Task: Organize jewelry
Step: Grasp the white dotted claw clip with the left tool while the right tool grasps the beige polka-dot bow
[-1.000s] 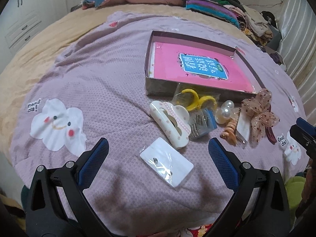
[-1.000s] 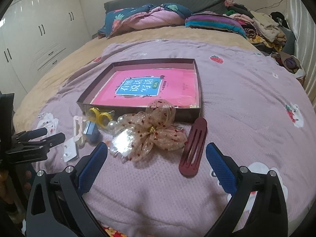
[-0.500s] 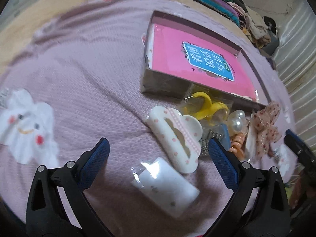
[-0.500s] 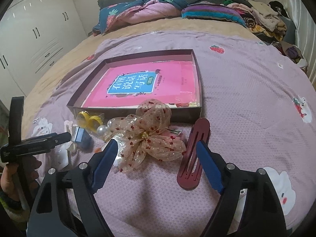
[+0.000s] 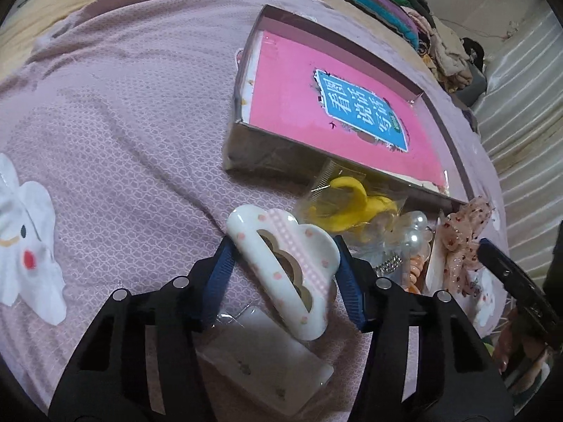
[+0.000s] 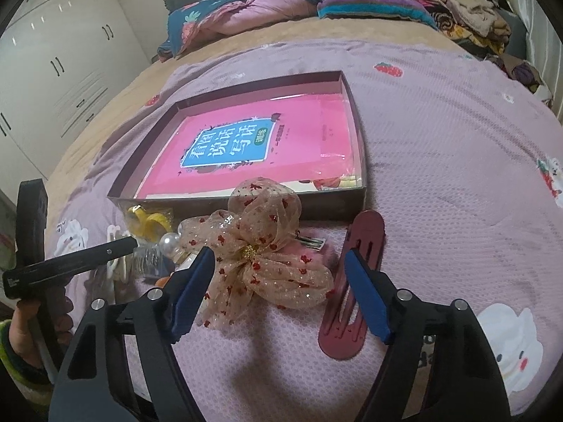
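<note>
A white cloud-shaped hair claw [image 5: 285,267] with pink dots lies between the fingers of my left gripper [image 5: 283,283]; the blue pads flank it closely, and I cannot tell if they touch it. A white earring card [image 5: 264,362] lies under the gripper. My right gripper [image 6: 281,295] is open around a sheer beige bow [image 6: 260,249] with red dots; a maroon hair clip [image 6: 355,281] lies beside its right finger. A shallow box [image 5: 246,147] holding a pink book [image 5: 337,112] sits behind; the box [image 6: 334,204] also shows in the right wrist view.
Yellow hair ties in a clear bag [image 5: 348,204], pearl pieces [image 5: 411,228], an orange coil [image 5: 415,270] and the bow [image 5: 464,242] crowd the box front. All lie on a purple blanket [image 5: 123,140] on a bed. Folded clothes [image 6: 387,7] and wardrobes [image 6: 52,70] stand behind.
My left gripper moved forward over the earring card and narrowed around the cloud claw. My right gripper moved forward and narrowed around the bow.
</note>
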### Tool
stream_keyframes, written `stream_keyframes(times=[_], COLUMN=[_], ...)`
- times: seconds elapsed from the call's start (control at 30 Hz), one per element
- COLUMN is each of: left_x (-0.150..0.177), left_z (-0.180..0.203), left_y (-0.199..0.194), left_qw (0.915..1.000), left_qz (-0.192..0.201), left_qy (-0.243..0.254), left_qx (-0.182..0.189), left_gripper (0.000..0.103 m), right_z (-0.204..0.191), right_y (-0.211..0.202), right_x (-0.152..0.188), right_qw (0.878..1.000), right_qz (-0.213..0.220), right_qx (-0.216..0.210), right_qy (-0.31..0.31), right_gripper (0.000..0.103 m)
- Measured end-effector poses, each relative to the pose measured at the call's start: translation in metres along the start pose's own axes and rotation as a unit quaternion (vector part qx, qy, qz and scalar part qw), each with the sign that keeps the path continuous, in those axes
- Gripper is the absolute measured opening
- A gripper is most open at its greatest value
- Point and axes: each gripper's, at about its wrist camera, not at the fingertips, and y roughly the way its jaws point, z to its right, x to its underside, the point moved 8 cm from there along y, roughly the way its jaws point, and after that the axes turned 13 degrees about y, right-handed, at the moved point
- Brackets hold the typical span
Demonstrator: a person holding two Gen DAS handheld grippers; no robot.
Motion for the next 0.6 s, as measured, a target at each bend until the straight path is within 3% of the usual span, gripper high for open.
stream_keyframes(times=[0.1,0.27,0.37,0.6], left_x=[0.001,0.000,-0.008,-0.031], left_z=[-0.003,-0.006,-0.003,0.005], left_y=[-0.006,-0.023,-0.029,-0.048], left_qw=[1.0000,0.9998,0.9996,0.9986], left_qz=[0.005,0.016,0.025,0.046], left_qy=[0.003,0.005,0.009,0.023], left_qx=[-0.003,-0.004,-0.006,-0.011], left_gripper=[0.045,0.042,0.041,0.038], right_z=[0.000,0.000,0.000,0.002], right_y=[0.007,0.011,0.004,-0.032], right_x=[0.001,0.003,0.002,-0.004], right_qw=[1.000,1.000,1.000,0.999], right_qz=[-0.008,-0.013,-0.007,0.030], right_qx=[0.001,-0.003,-0.016,-0.035], right_qy=[0.003,0.005,0.012,0.011], right_gripper=[0.061,0.021,0.006,0.005])
